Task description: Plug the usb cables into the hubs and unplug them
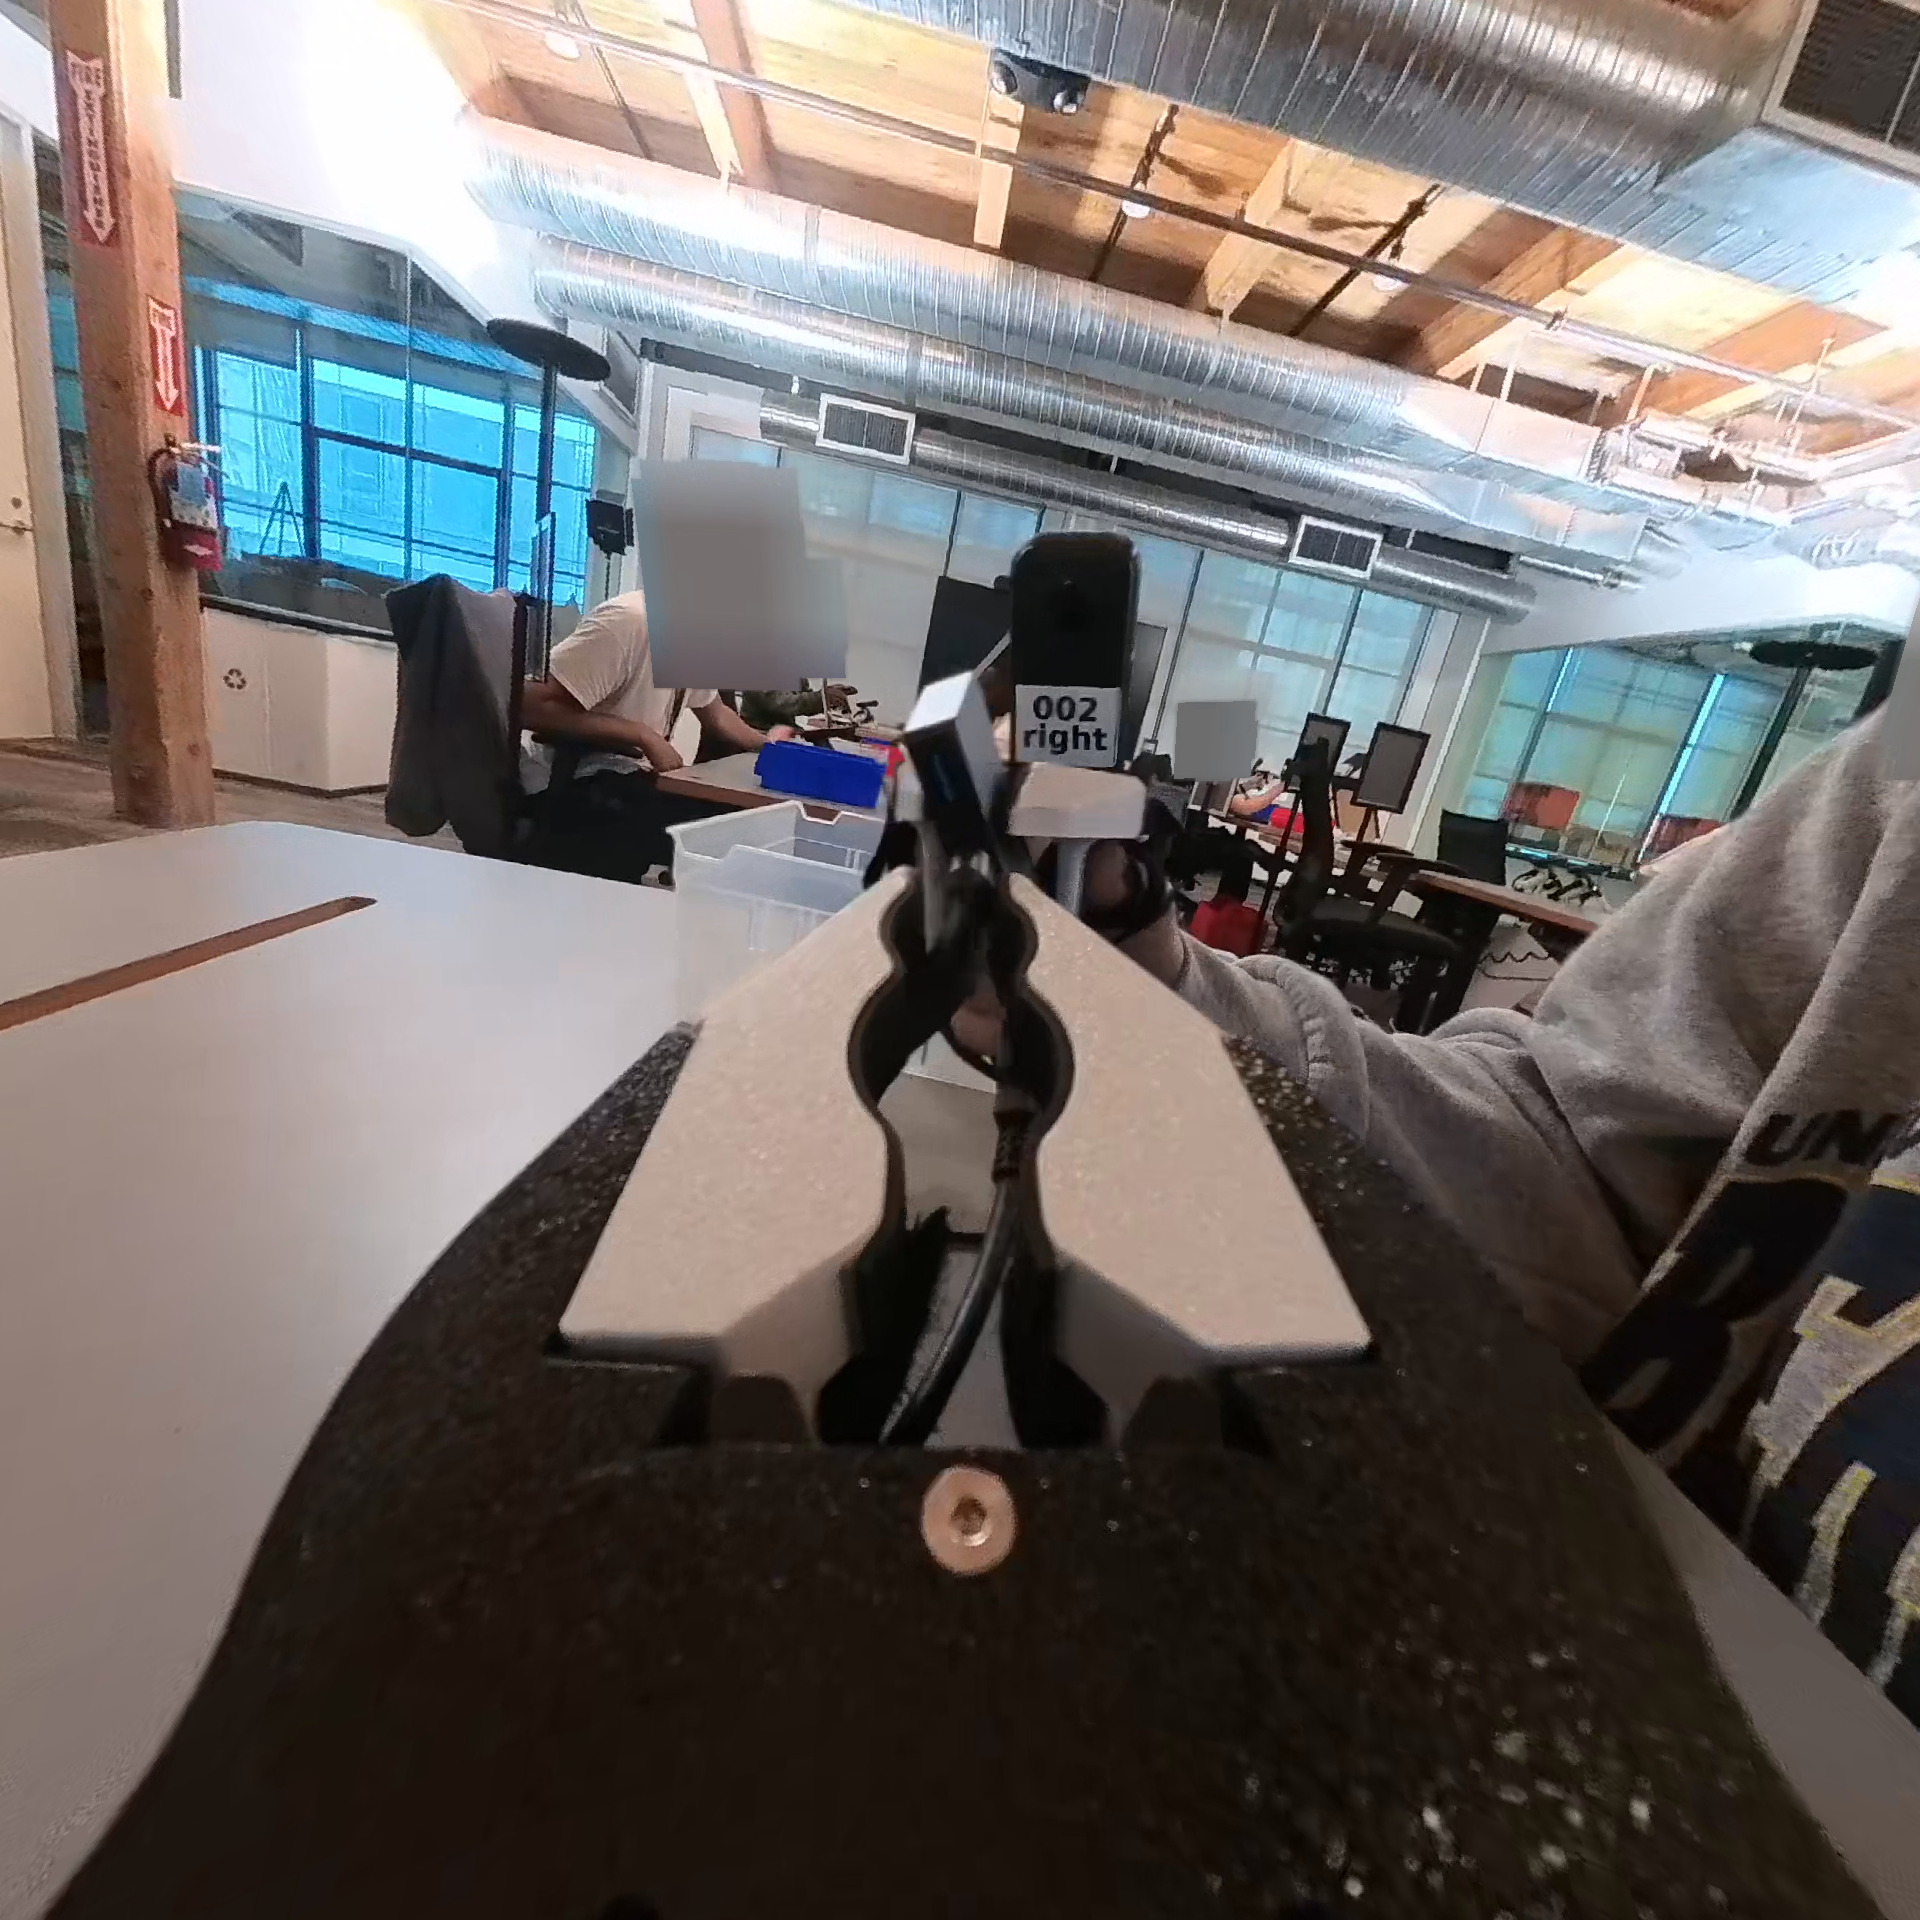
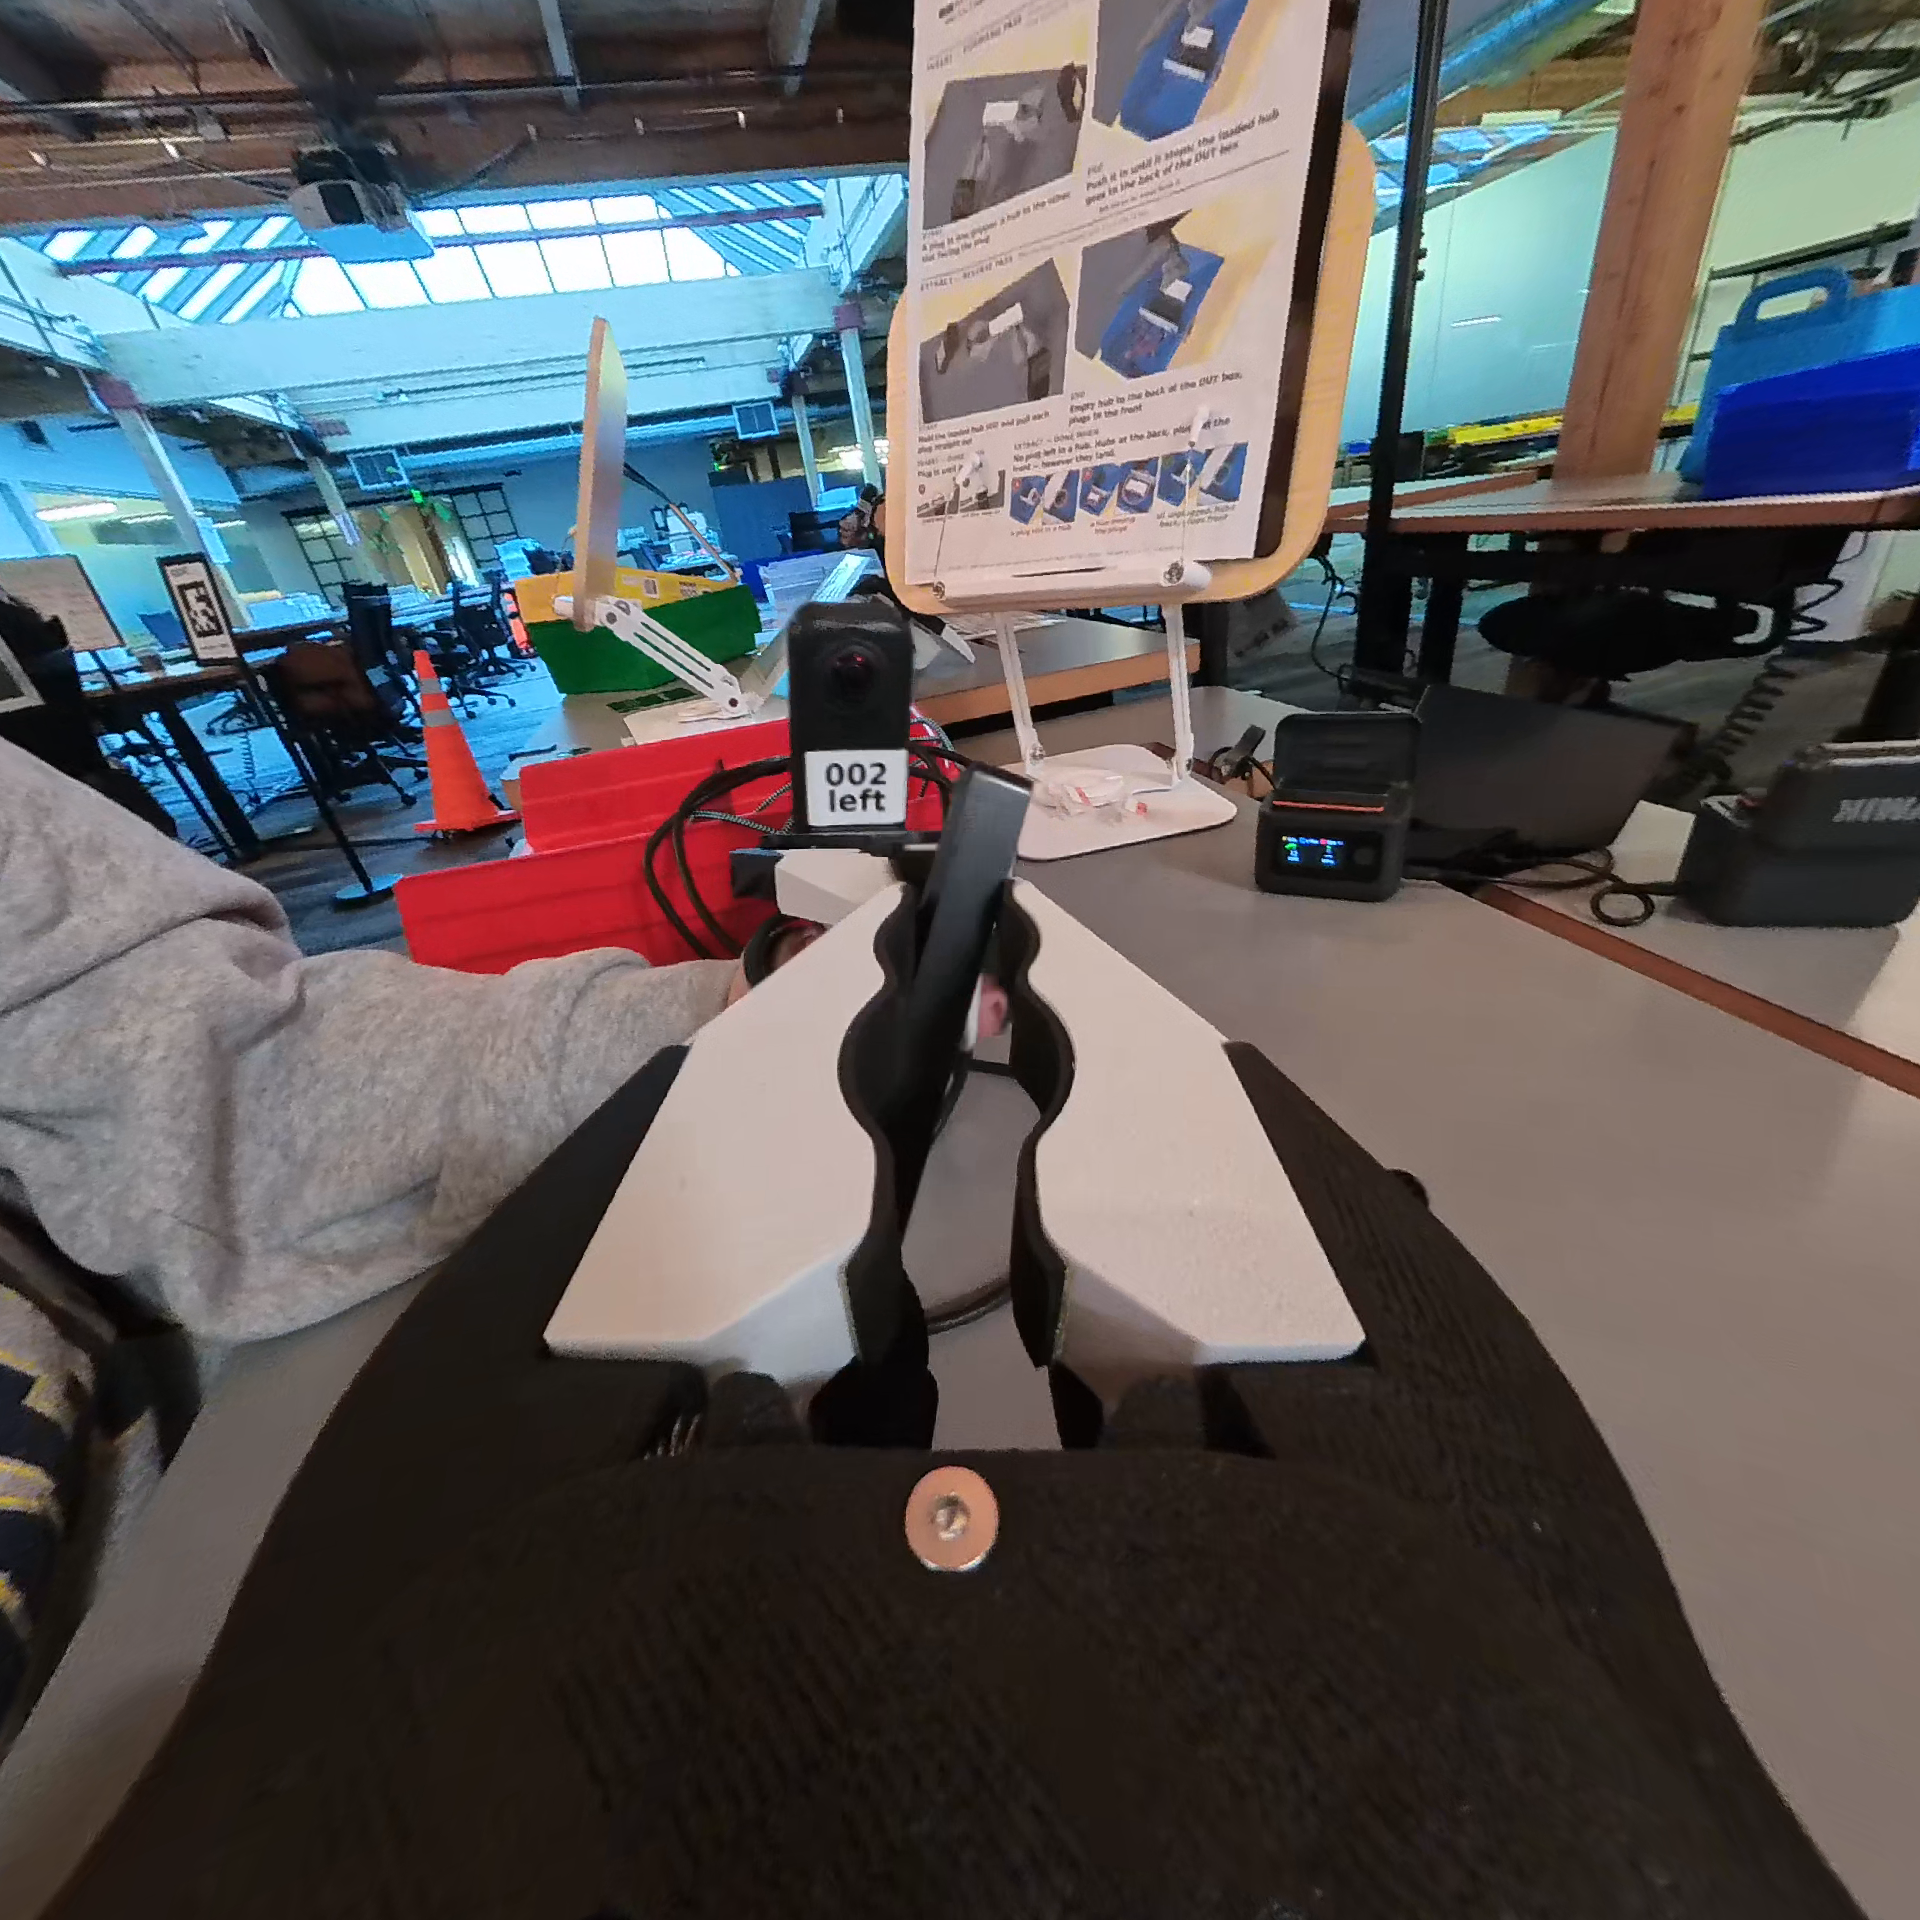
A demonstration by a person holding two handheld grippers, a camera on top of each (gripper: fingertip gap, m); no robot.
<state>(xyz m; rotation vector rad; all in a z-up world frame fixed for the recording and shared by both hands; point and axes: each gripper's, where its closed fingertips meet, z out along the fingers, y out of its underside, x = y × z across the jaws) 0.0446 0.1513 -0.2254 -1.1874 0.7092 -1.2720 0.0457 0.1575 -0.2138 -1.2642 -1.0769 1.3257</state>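
While both tongs faced each other above the grey bench point(image 2: 1455, 1143), left tongs point(image 1: 951, 914) were clamped on the USB plug point(image 1: 940, 769), cable trailing back, right tongs point(image 2: 951, 935) were closed on the black hub point(image 2: 971, 873), clear bin point(image 1: 758, 883) behind.

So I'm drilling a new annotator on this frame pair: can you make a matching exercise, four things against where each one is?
Things:
1. USB plug
2. black hub
3. clear plastic bin
4. red bin

Places:
A. on the table behind the left hand-held gripper, in the right wrist view
B. clamped in the left hand-held gripper, metal end pointing up
C. clamped in the right hand-held gripper
D. on the table just past the left hand-held gripper's fingers, in the left wrist view

Pairs: 1-B, 2-C, 3-D, 4-A
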